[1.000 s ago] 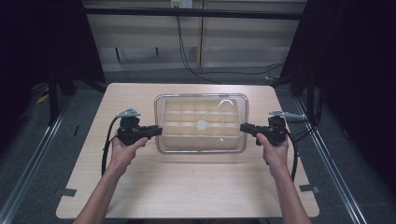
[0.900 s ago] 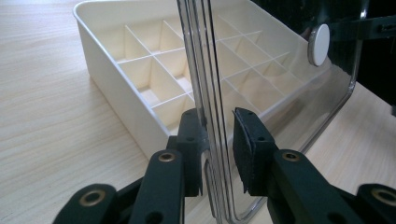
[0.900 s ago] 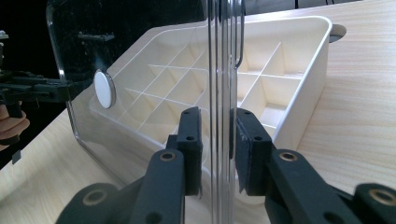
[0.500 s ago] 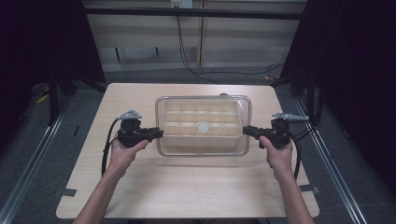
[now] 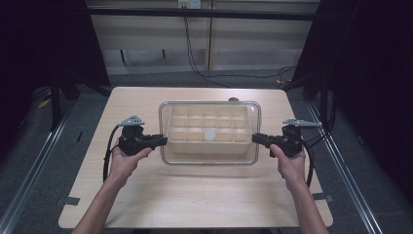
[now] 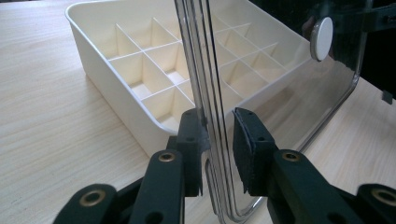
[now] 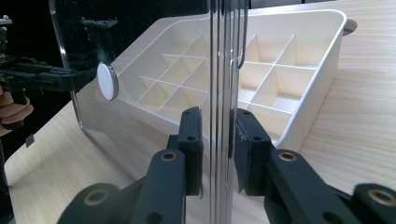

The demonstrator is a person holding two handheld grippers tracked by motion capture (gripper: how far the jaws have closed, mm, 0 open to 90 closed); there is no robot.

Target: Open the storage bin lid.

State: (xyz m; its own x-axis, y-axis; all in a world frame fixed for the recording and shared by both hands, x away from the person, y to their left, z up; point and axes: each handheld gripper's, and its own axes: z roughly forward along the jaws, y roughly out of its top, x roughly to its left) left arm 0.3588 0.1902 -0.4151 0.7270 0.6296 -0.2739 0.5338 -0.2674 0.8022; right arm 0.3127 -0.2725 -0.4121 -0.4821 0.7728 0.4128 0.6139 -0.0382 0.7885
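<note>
A clear plastic lid [image 5: 209,160] with a white round knob [image 5: 209,134] is held off the table by its two short ends. It stands steeply tilted at the near side of a cream compartment tray [image 5: 171,146], which shows through it. My left gripper [image 5: 164,140] is shut on the lid's left rim and my right gripper [image 5: 254,138] on its right rim. In the left gripper view the jaws [image 6: 218,135] clamp the lid [image 6: 289,93] beside the tray [image 6: 93,56]. In the right gripper view the jaws [image 7: 219,135] pinch the lid [image 7: 154,51] likewise.
The tray rests in the middle of a light wooden table [image 5: 204,200]. A small dark object [image 5: 234,99] peeks out behind the tray's far edge. Dark frames and cables stand around the table.
The glare on the lid has gone and the tray's cells show through it more clearly. The lid has drifted slightly toward me. Both grips are unchanged.
</note>
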